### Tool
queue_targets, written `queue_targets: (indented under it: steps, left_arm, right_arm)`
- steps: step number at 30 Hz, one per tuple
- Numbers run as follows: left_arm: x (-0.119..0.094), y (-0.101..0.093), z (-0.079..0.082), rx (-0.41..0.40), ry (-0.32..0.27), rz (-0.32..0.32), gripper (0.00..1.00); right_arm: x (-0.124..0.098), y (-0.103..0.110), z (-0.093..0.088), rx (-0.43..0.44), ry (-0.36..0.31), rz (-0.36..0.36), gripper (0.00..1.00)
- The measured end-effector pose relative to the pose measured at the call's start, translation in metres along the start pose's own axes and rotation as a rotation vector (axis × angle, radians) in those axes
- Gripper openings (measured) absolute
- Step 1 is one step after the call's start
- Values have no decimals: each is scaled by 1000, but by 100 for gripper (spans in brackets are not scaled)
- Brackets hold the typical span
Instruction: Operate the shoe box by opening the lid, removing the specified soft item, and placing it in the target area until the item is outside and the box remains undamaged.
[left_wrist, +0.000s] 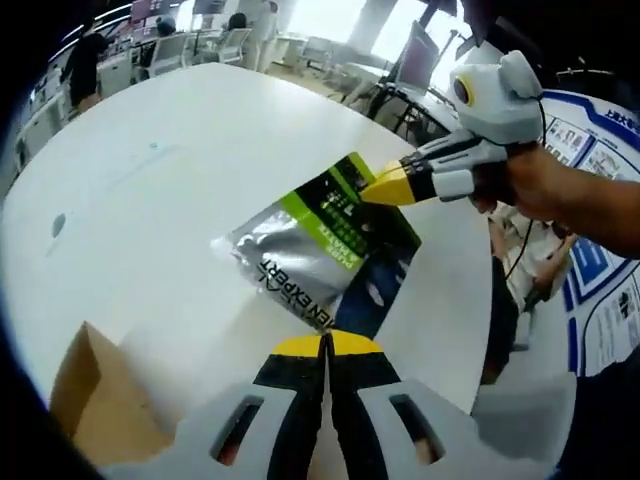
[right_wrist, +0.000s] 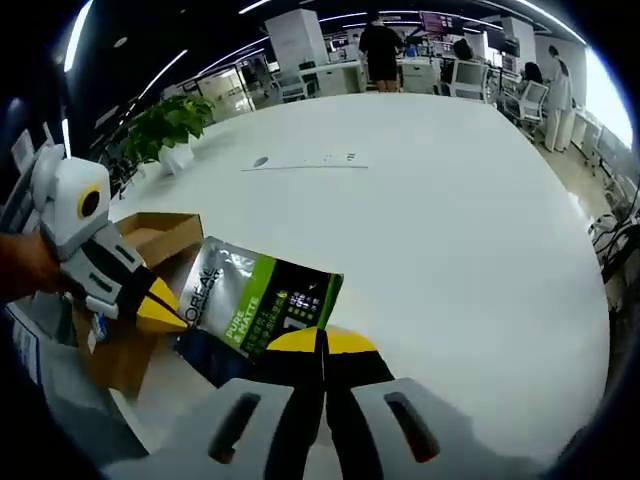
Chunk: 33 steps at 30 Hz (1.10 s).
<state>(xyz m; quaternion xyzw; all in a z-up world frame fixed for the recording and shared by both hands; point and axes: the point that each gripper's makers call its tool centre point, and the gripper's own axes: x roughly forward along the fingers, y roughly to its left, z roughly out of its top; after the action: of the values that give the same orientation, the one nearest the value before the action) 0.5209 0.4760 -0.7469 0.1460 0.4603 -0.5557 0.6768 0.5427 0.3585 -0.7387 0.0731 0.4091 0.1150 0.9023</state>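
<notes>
A: Where is the pouch?

B: On the white table (right_wrist: 450, 200), out of the box. In the left gripper view the pouch (left_wrist: 320, 245) lies flat with the left gripper (left_wrist: 327, 345) at its near edge, yellow tips pressed together. Whether they pinch the edge, I cannot tell.

A: And the right gripper?

B: In the left gripper view the right gripper (left_wrist: 385, 185) comes in from the right, held by a hand (left_wrist: 545, 190); its tips are closed and touch the pouch's far corner. In the right gripper view the right gripper (right_wrist: 322, 342) has its jaws together over the pouch (right_wrist: 262, 305) edge. A real grip cannot be told there either.

A: The box?

B: Brown cardboard, open. In the right gripper view the box (right_wrist: 160, 235) sits at the table's near-left edge, just beside the pouch, with the left gripper (right_wrist: 165, 312) in front of it. In the left gripper view a box (left_wrist: 100, 395) flap shows at lower left.

A: Room to move?

B: Plenty. The tabletop beyond the pouch is bare and wide, except for a small round mark (right_wrist: 260, 161) and faint print far off. A plant (right_wrist: 170, 125) stands past the left rim.

A: Any writing?

B: "L'OREAL" and "PURE & MATTE" in the right gripper view; "EN EXPERT" in the left gripper view. The smaller print is unreadable.
</notes>
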Motion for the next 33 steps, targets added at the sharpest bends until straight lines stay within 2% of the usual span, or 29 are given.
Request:
queue_targets:
  steps: [8, 12, 18, 25, 29, 33]
  left_arm:
    - [14, 10, -8, 57, 74, 77, 0]
    - [22, 11, -12, 55, 99, 87, 0]
    - [27, 15, -16, 48, 109, 96, 0]
    - [31, 19, -22, 80, 132, 126, 0]
    - [31, 21, -21, 84, 127, 132, 1]
    - [30, 21, -20, 82, 123, 132, 1]
  right_arm:
    - [16, -5, -10, -20, 32, 4, 0]
    - [24, -8, -15, -24, 48, 2, 0]
    - [31, -13, -24, -22, 65, -2, 0]
    - [36, -18, -34, -7, 80, -11, 0]
    - [37, -19, -37, 1, 73, -14, 0]
    - [37, -19, -34, -6, 39, -12, 1]
